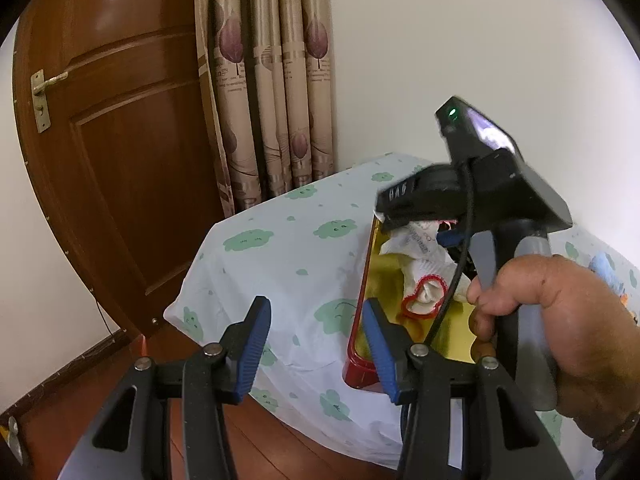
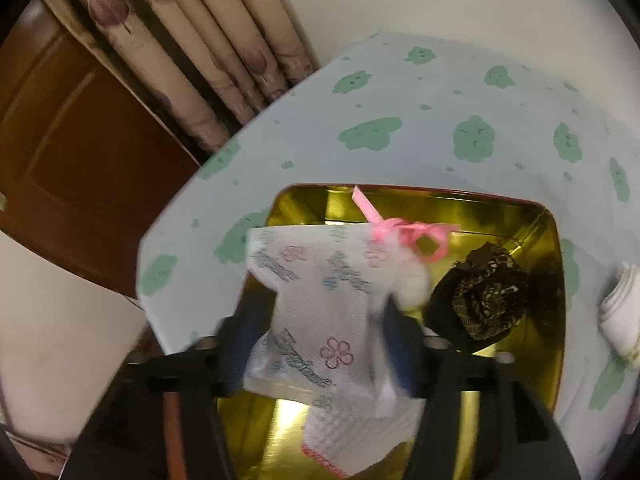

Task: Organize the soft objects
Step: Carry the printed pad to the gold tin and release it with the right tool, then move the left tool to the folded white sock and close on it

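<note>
1. Over the open tin [image 2: 500, 204] on the bed [image 2: 400, 92], the right gripper [image 2: 320, 314] hangs with its jaws spread. The white tissue pack [image 2: 312, 272] is between them, above the gold bottom of the tin. The picture is blurred here. I judge that the pads are no longer pinching the pack, but I cannot be fully sure.
2. The left gripper [image 1: 316, 308] waits near the short red wall of the tin. Its jaws are also spread and nothing is between them.
3. Other soft things are already inside the tin. A dark patterned bundle [image 2: 484, 300] lies at 3 o'clock from the pack, and a pink ribbon [image 2: 404, 232] is at about 1 o'clock, by a white fluffy piece. A white sock with red trim [image 2: 340, 440] is at 6 o'clock, partly under the pack.
4. The step in hand, as I judge it, is putting the tissue pack into the tin. This step is nearly done.
5. A white folded cloth [image 2: 620, 308] lies on the bed outside the tin, at 3 o'clock from it. It seems to be the next thing to collect.
6. The next move probably asks the right gripper to lift clear of the pack without dragging it. Then it should go toward 3 o'clock and lower its spread jaws around the folded cloth.
7. The cloth is soft and layered, so the jaws should take the whole fold. Otherwise it may open while it is carried.
</note>
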`<state>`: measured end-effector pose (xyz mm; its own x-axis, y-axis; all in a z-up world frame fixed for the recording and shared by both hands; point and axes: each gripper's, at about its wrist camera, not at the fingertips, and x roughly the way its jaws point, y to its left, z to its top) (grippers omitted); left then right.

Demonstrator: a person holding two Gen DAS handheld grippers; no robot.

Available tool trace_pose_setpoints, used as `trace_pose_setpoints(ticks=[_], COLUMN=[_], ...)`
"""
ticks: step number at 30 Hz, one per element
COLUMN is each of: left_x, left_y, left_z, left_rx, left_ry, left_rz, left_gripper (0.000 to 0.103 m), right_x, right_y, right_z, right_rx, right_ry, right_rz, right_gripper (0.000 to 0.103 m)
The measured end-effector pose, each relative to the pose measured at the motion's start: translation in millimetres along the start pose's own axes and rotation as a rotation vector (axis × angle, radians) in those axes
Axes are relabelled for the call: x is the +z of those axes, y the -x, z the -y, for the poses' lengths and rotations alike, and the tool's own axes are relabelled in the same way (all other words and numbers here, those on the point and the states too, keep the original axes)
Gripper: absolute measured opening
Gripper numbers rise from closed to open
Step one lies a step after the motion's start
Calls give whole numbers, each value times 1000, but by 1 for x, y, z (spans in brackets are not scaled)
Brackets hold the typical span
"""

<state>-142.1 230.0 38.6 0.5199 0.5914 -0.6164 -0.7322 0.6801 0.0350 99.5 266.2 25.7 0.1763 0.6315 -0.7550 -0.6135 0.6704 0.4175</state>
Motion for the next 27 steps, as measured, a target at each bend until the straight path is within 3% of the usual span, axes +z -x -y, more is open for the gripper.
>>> trace_pose_setpoints(ticks=[6,8,11,12,14,16,18,22,27], left_x=[0,0,-1,-1,-2,-4,-5,-11,-18], left_y=[0,0,2,2,3,6,9,20,34], left_z=[1,3,6,7,11,16,20,39,72], left_rx=[11,17,23,24,18,11,-3,-58,-167], left_ry=[-9,-15,-33,-38,-53,-68,-82,-144,-264], left_rz=[-2,0,8,10,9,12,18,38,66], left_gripper=[49,49,49,49,49,49,49,49,51], right_x=[-10,-25,-65,-79,-117,-156,-185,-225,-251], right_y=[50,80,131,146,179,207,222,243,251], right_z=[16,31,62,73,100,135,169,240,300], right_rx=[71,93,59,20,-131,-304,-479,-636,-775], right_ry=[-25,-26,-15,-3,17,32,44,-48,-137], right_rz=[130,188,304,340,418,469,447,391,346], right_gripper=[66,66,67,69,84,92,93,93,93])
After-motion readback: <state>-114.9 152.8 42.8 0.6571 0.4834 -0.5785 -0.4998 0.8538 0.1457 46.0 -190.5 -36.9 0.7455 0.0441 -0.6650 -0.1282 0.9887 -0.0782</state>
